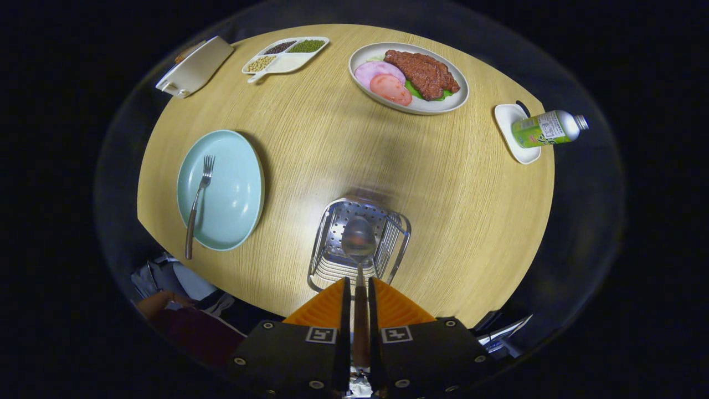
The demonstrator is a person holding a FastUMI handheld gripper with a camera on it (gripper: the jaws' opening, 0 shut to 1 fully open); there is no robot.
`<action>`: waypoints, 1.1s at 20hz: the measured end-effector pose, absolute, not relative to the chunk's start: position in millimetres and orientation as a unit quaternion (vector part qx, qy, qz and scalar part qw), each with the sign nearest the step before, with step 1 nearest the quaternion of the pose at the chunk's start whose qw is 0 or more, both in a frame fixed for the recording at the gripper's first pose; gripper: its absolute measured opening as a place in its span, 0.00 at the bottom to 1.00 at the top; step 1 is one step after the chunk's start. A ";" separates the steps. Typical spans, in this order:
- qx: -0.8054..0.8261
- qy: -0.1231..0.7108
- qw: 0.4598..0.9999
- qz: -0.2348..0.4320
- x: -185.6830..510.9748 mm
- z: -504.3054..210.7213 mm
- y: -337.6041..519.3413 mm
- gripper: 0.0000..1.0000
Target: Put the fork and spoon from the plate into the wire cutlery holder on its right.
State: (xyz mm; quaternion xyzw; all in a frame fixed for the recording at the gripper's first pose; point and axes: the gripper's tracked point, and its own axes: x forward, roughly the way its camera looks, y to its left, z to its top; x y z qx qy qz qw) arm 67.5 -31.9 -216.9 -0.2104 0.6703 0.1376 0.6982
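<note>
Tongs (357, 293) pinching spoon (359, 244) above wire cutlery holder (399, 249), fork (199, 202) on plate (238, 188)

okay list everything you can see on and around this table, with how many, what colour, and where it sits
table: one, light wood, under everything
plate: one, pale blue, left of the cutlery holder
fork: one, silver with brown handle, lying on the blue plate
cutlery holder: one, silver wire, just ahead of the fingers
spoon: one, silver bowl and brown handle, gripped, bowl over the holder
oval dish: one, white, far side, holding meat, pink slices and greens
divided tray: one, white, far side, with beans and seeds
bottle: one, green, lying on a small white dish, far right
white board: one, far left edge
gripper: one, orange fingers, black body, shut on the spoon handle
</note>
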 end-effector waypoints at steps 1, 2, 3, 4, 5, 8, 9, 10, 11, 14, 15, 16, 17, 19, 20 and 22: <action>-0.208 0.664 0.705 0.138 67.3 -213.9 -31.4 0.24; -0.203 0.654 0.716 0.135 70.2 -208.7 -30.6 0.30; -0.198 0.638 0.733 0.129 74.1 -200.7 -28.2 0.43; -0.190 0.617 0.753 0.125 76.9 -192.6 -22.5 0.53; -0.183 0.592 0.774 0.127 79.3 -182.6 -11.8 0.65; -0.147 0.526 0.824 0.148 71.0 -164.4 34.2 0.80; -0.131 0.510 0.836 0.155 65.6 -162.3 51.8 0.82; -0.115 0.491 0.848 0.163 62.1 -161.4 69.6 0.83; -0.104 0.470 0.861 0.167 60.1 -163.1 88.4 0.87; -0.086 0.446 0.872 0.184 41.7 -188.9 140.1 0.99; -0.076 0.447 0.871 0.189 33.4 -200.3 156.9 0.99; -0.064 0.450 0.869 0.193 23.9 -210.9 170.8 0.99; -0.052 0.453 0.867 0.199 14.7 -222.4 183.7 0.99; -0.049 0.452 0.868 0.198 3.5 -244.4 198.7 0.99; -0.050 0.451 0.869 0.195 0.6 -254.7 203.5 0.99; -0.042 0.448 0.873 0.186 -2.7 -270.0 212.2 0.99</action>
